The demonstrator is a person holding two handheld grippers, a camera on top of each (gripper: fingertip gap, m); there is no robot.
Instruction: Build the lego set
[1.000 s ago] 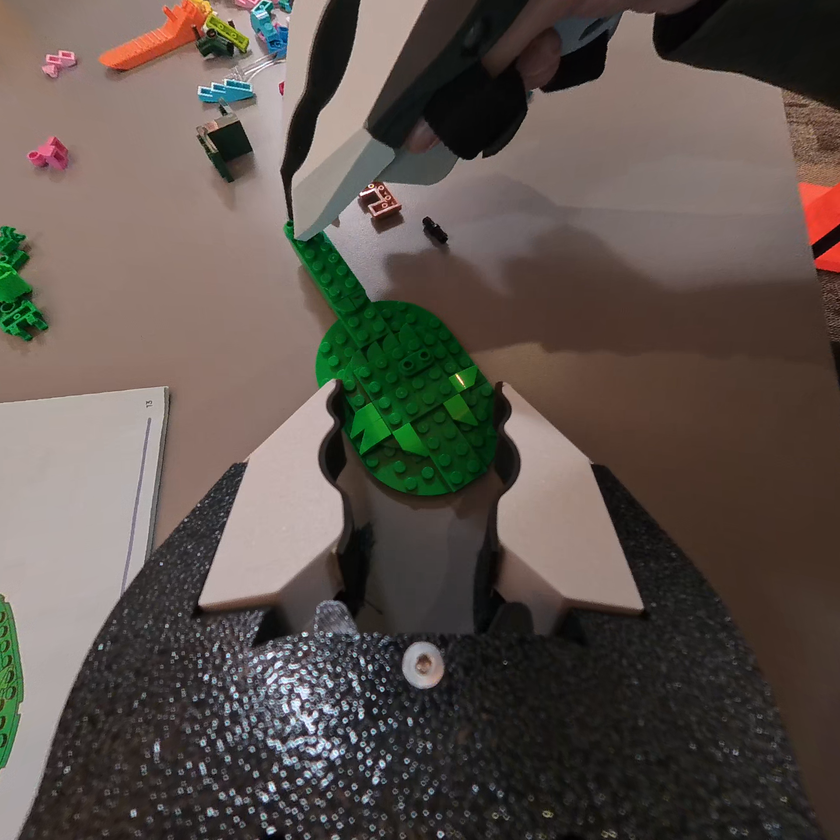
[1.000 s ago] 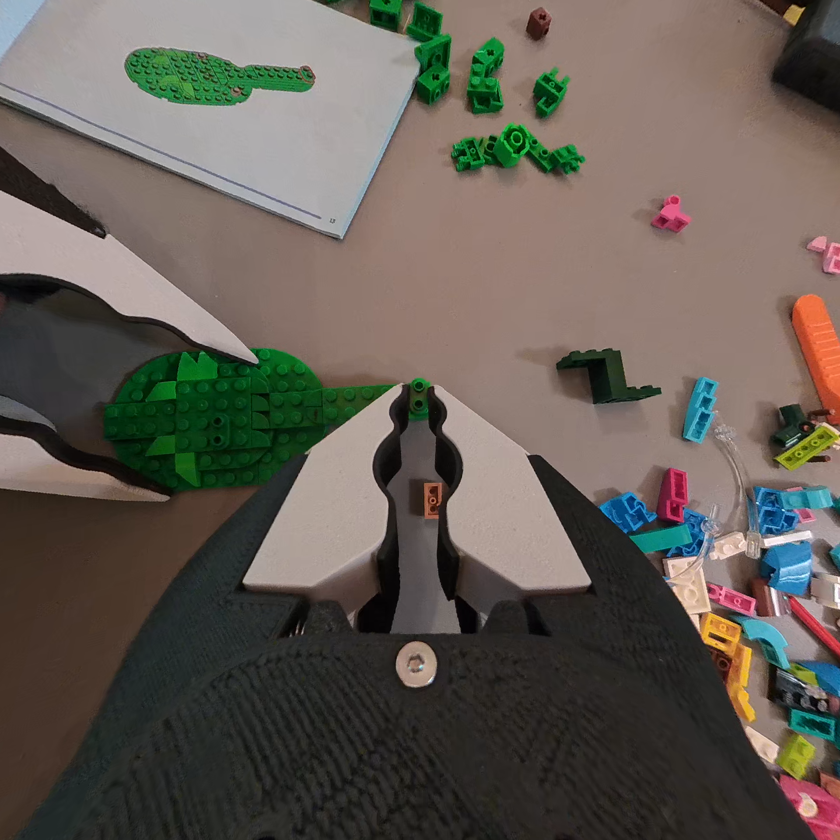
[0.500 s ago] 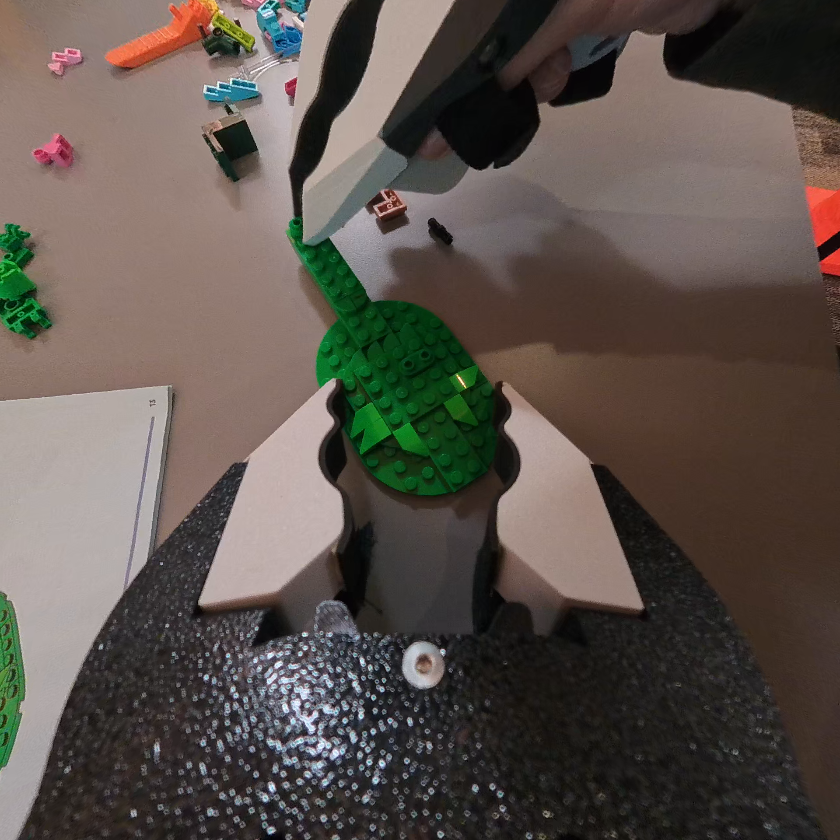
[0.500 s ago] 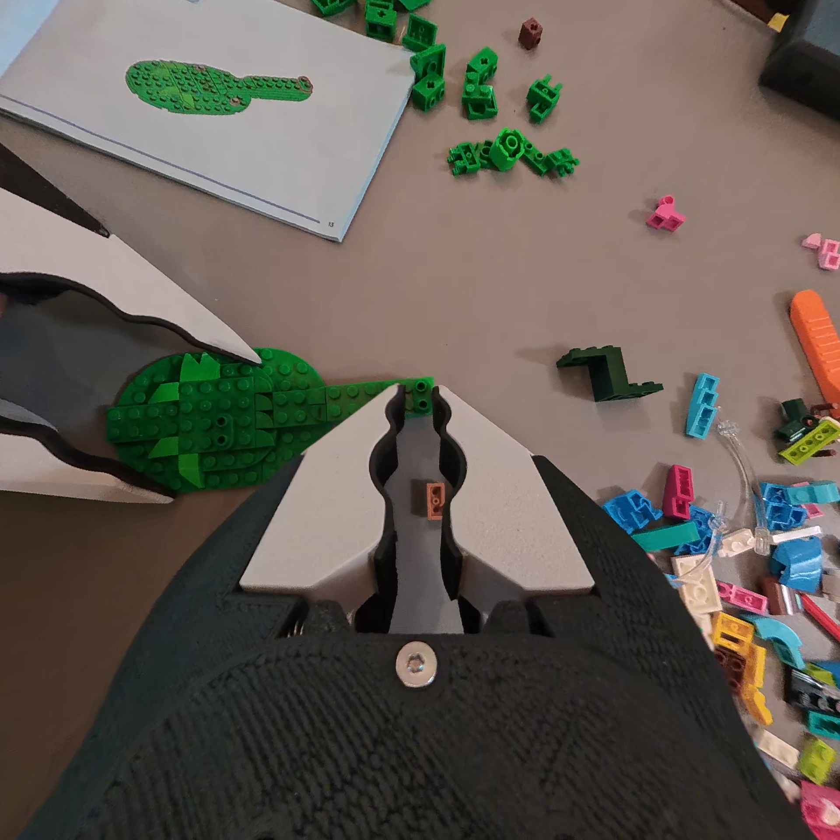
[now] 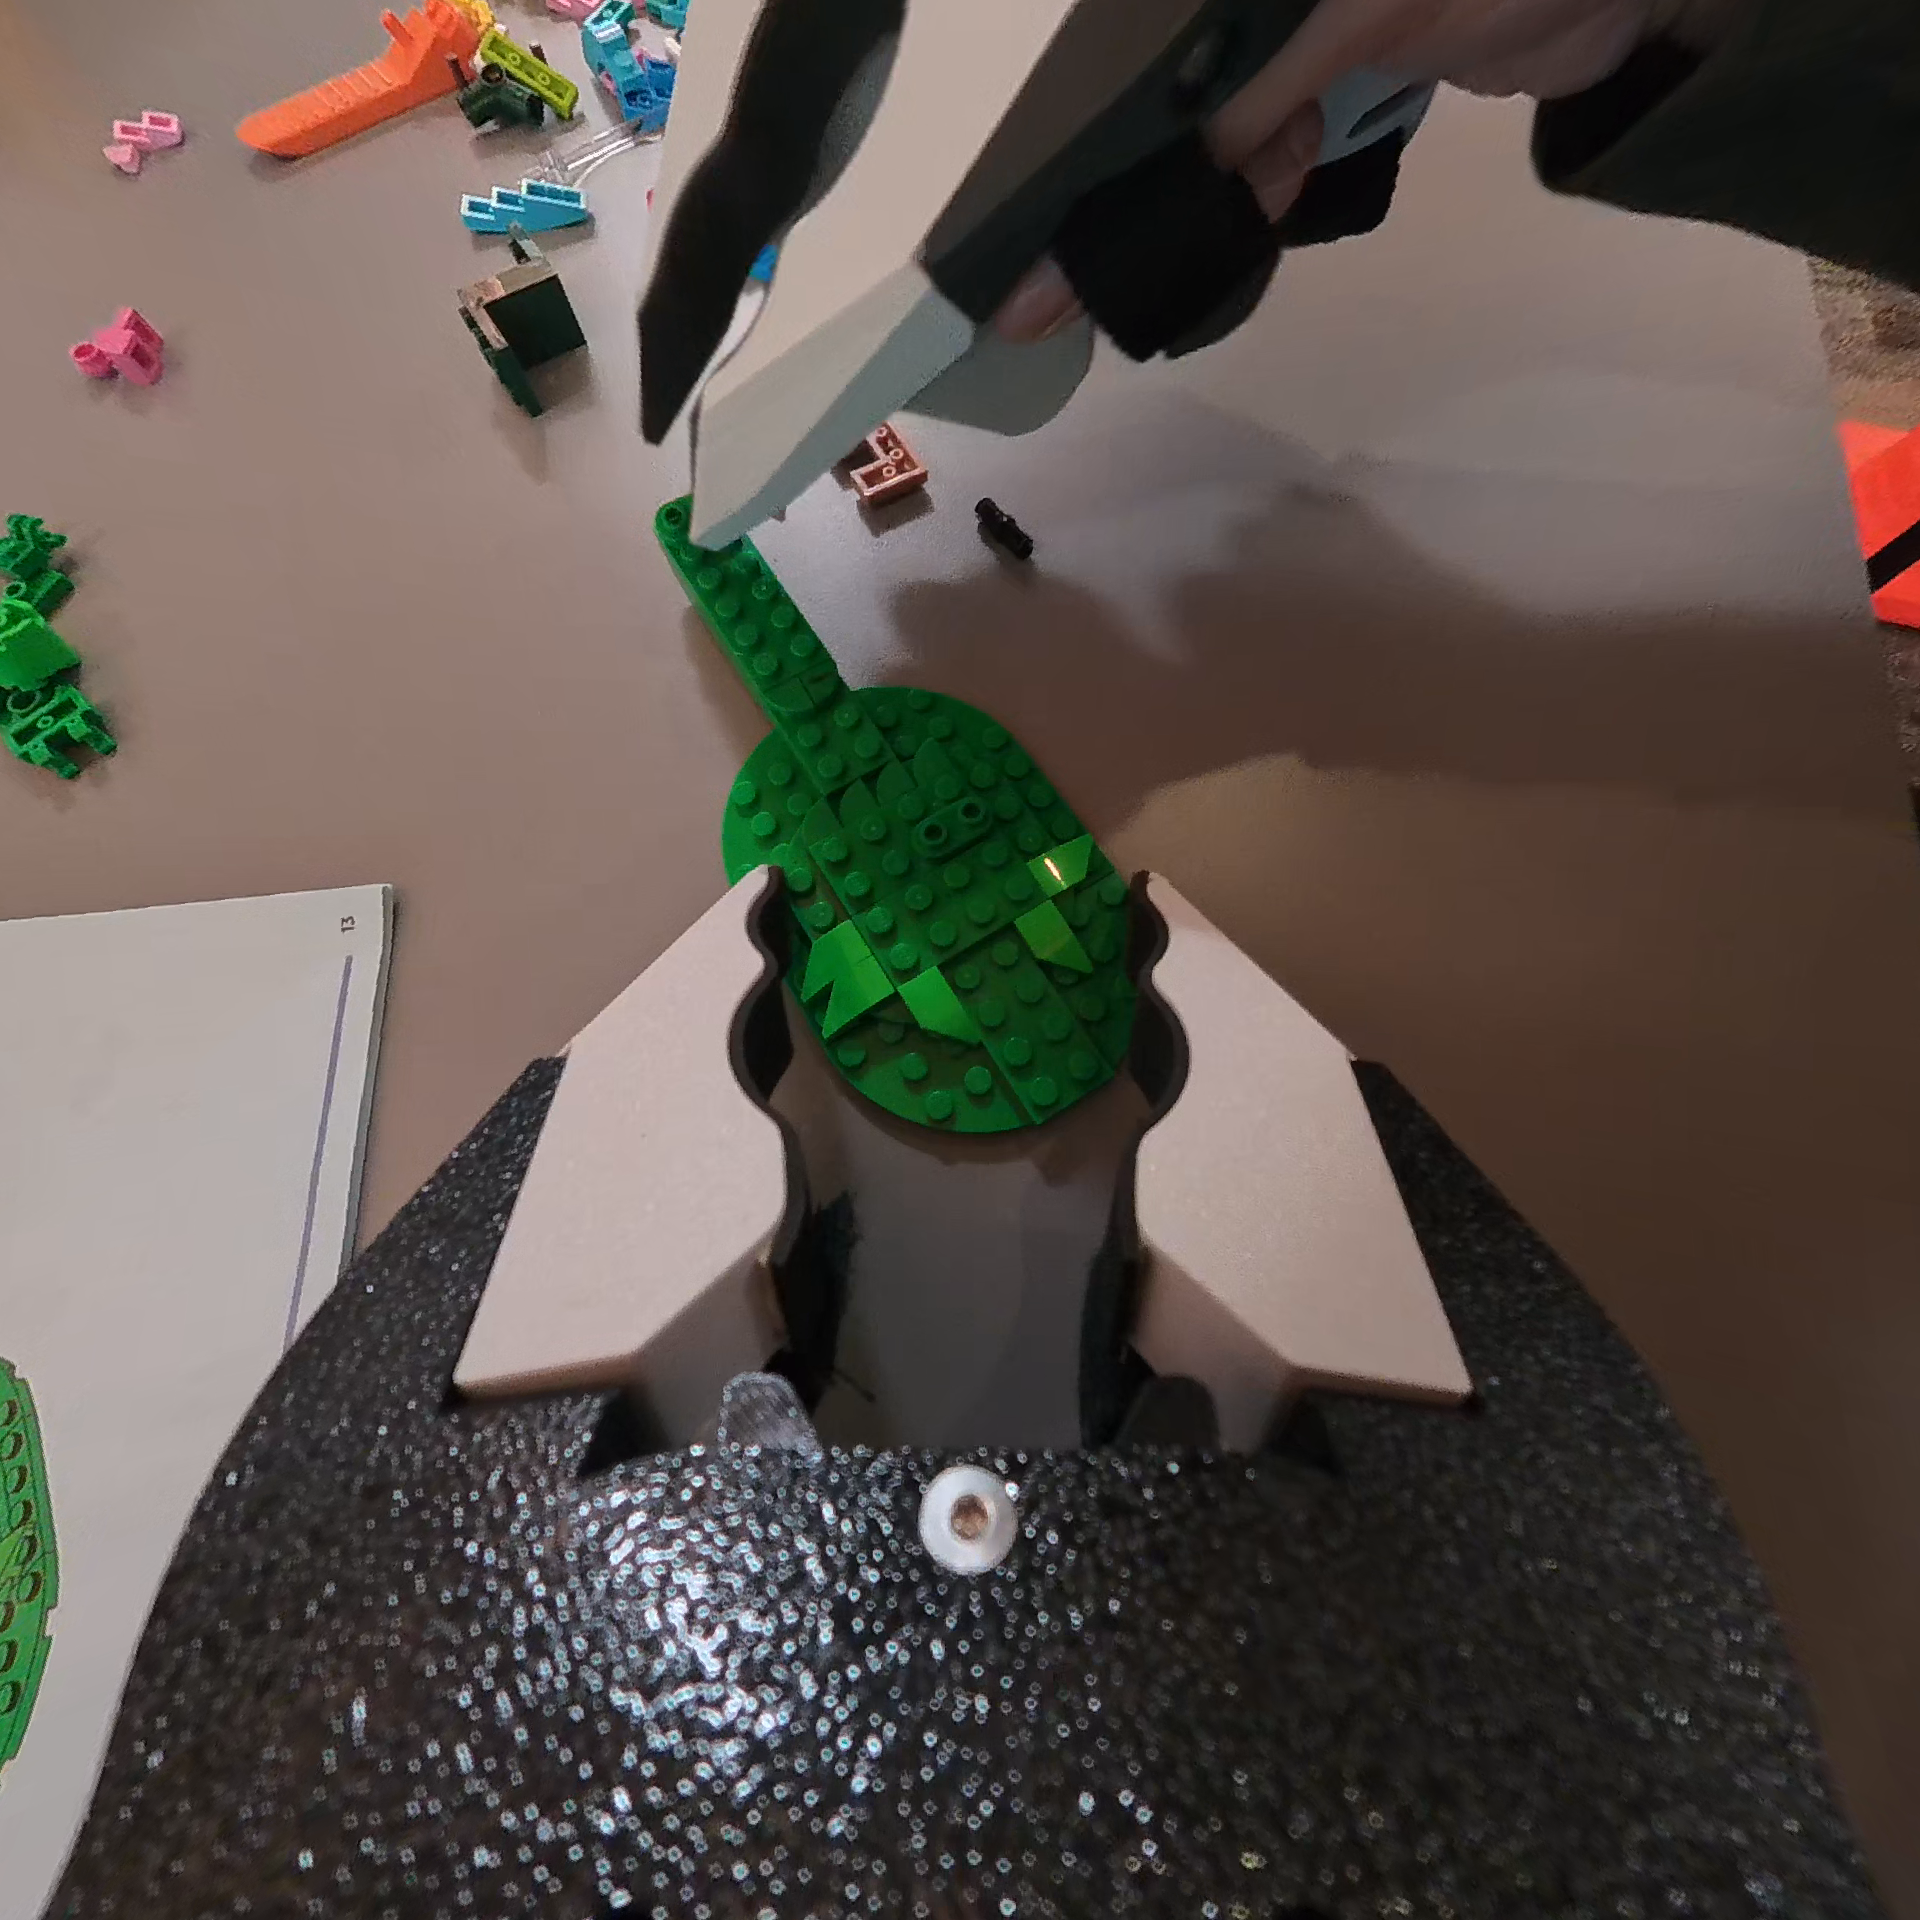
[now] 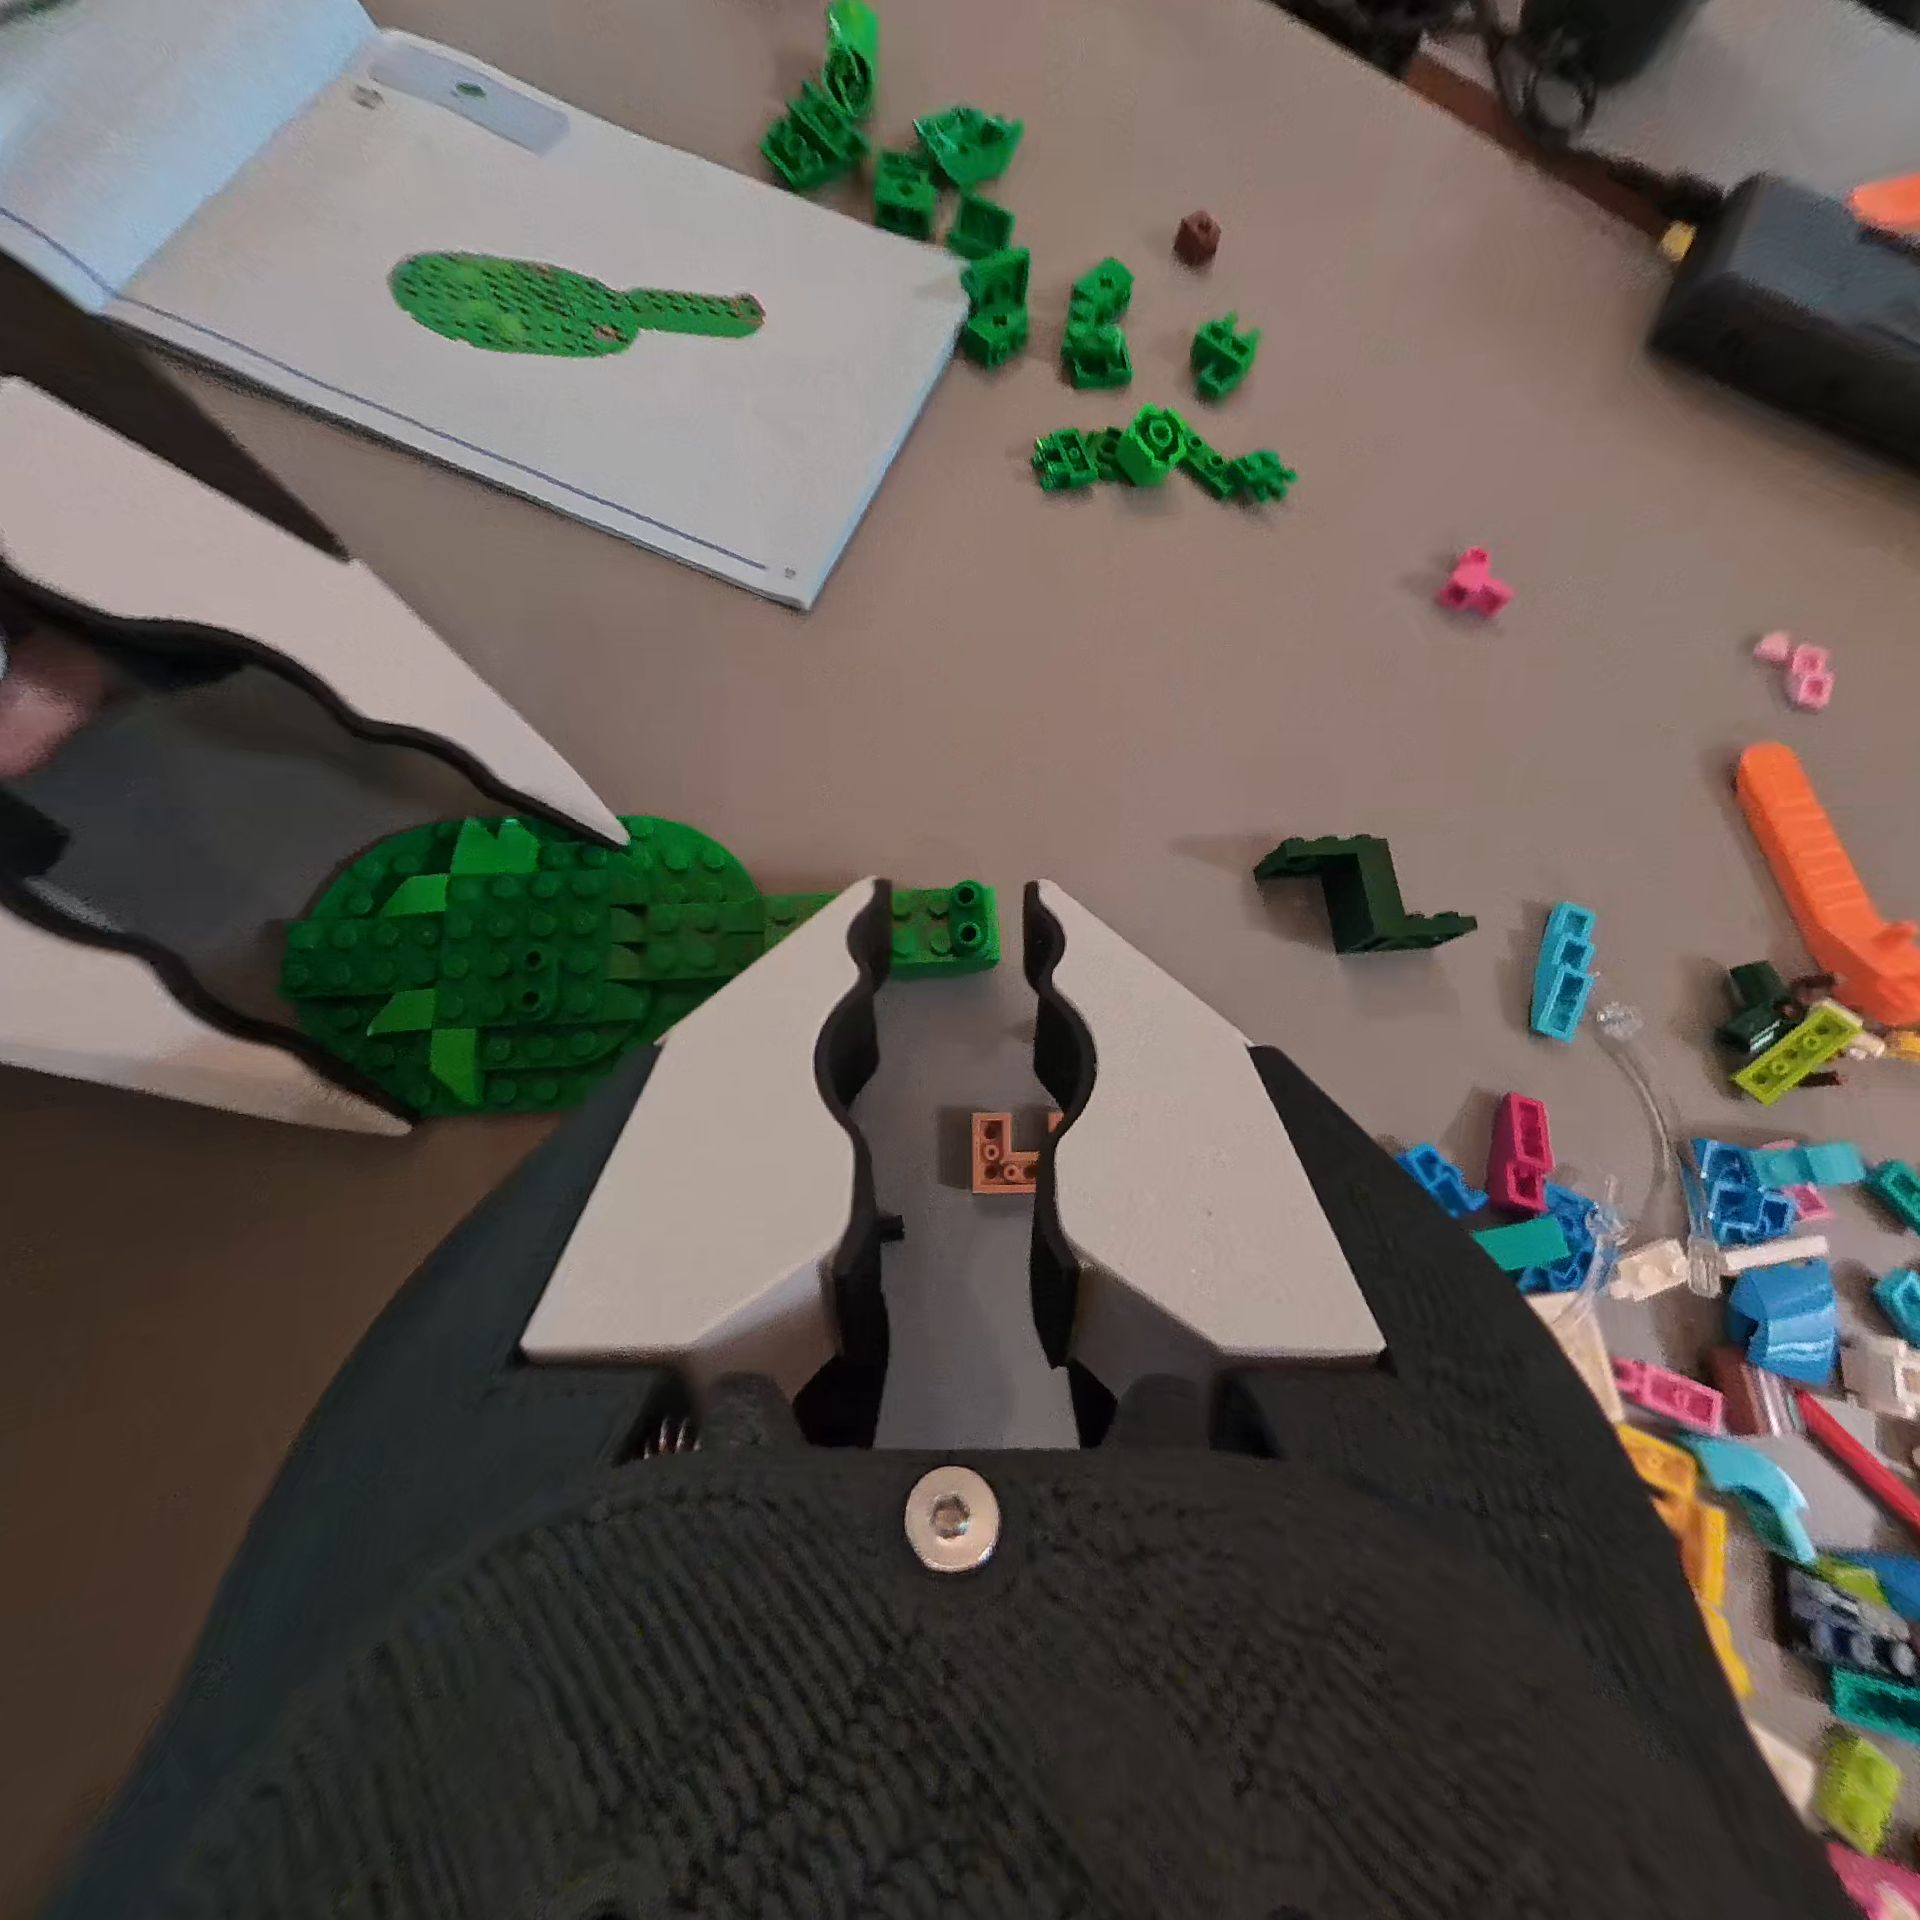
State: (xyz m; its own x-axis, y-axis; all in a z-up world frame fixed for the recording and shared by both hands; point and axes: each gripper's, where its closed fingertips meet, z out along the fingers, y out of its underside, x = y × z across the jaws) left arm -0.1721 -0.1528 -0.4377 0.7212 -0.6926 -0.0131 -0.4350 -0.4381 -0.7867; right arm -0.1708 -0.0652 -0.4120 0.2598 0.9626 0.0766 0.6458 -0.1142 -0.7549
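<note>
Right wrist view: right gripper (image 6: 951, 899) parted, empty, over the green plate's (image 6: 520, 961) stem tip on the table (image 6: 1039, 675). Left gripper (image 5: 951, 914) wide, straddling the plate's round end. Step, judged: steadying base; next, fetch the tan corner piece (image 6: 1000, 1148).

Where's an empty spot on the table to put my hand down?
Bare table lies between the instruction booklet, the green leaf build and the dark green bracket. It is crowded at the colourful brick pile and the green brick cluster.

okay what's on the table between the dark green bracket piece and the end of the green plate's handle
Nothing: in the right wrist view, the stretch between the dark green bracket and the handle end is bare table.
</note>
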